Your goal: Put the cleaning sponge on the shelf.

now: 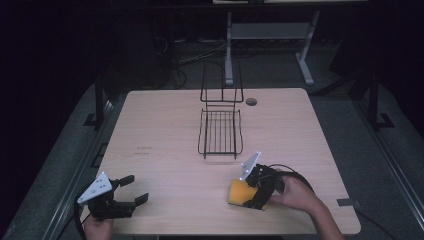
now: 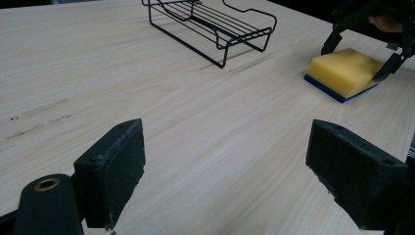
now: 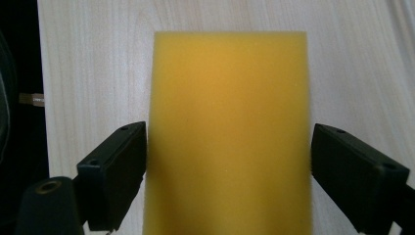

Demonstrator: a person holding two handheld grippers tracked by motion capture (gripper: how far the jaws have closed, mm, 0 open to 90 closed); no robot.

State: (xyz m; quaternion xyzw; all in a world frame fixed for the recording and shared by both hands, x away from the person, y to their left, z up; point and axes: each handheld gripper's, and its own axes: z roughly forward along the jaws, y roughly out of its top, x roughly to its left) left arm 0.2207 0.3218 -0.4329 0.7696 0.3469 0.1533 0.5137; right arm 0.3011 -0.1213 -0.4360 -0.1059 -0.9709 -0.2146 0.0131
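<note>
Sponge (image 1: 239, 193) lies flat on the table (image 1: 165, 150), yellow side up, near the front edge at about 5 o'clock from the wire rack (image 1: 220, 131). Right gripper (image 1: 254, 194) straddles it with jaws spread wide, one on each side, apparently not yet pressing in, so nothing is lifted. Left gripper (image 1: 134, 190) hangs open and empty at 7 o'clock. Judging by this, the grasp is only starting; closing, lifting and probably carrying to the rack remain.
</note>
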